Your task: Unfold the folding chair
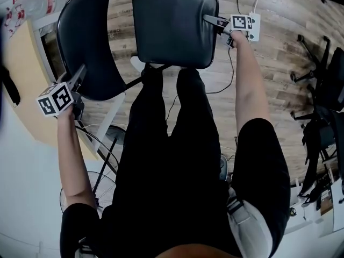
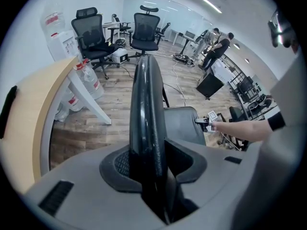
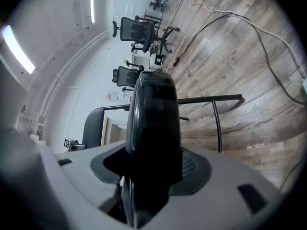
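Observation:
The folding chair stands in front of me, its black padded seat point(image 1: 172, 26) at top centre and its curved black backrest point(image 1: 91, 42) to the left. My left gripper point(image 1: 80, 74) is shut on the backrest's edge point(image 2: 147, 109), which fills the gap between its jaws point(image 2: 153, 176). My right gripper point(image 1: 207, 19) is shut on the seat's right edge; in its own view the seat pad point(image 3: 153, 119) sits pressed between the jaws point(image 3: 148, 176). The chair's black tube frame point(image 3: 211, 99) shows beyond. The person's legs stand just below the seat.
A beige table point(image 1: 21, 79) curves along the left, with water bottles point(image 2: 86, 78) under it. Black office chairs point(image 2: 144, 30) stand farther off and more chair bases point(image 1: 322, 90) at the right. A cable point(image 3: 268, 56) runs across the wood floor. A fan point(image 1: 102, 138) lies near the left leg.

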Action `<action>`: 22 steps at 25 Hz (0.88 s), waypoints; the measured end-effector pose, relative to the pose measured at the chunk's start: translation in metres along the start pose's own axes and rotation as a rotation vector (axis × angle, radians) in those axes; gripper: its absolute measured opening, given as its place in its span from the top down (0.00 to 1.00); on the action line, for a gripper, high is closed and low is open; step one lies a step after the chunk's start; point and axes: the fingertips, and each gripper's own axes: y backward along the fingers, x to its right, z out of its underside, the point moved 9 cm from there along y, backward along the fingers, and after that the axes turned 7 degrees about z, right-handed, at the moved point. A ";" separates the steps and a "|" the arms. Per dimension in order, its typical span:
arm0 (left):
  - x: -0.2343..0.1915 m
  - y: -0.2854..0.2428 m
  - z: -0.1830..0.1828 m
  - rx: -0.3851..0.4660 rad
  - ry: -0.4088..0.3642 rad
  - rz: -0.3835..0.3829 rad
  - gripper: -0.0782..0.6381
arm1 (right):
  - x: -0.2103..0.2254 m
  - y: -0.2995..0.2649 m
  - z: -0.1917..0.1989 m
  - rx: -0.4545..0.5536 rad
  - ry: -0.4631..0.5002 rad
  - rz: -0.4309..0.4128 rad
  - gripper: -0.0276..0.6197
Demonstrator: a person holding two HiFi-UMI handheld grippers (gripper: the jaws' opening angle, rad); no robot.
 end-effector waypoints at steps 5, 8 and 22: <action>0.005 -0.009 0.000 -0.014 0.011 -0.004 0.70 | 0.018 0.007 -0.001 -0.005 -0.014 0.027 0.61; 0.009 -0.016 0.000 -0.018 0.019 -0.008 0.70 | 0.029 0.009 -0.002 -0.005 -0.010 0.006 0.61; 0.032 -0.034 -0.003 -0.042 -0.015 0.027 0.70 | 0.062 0.018 -0.002 0.010 -0.026 -0.029 0.59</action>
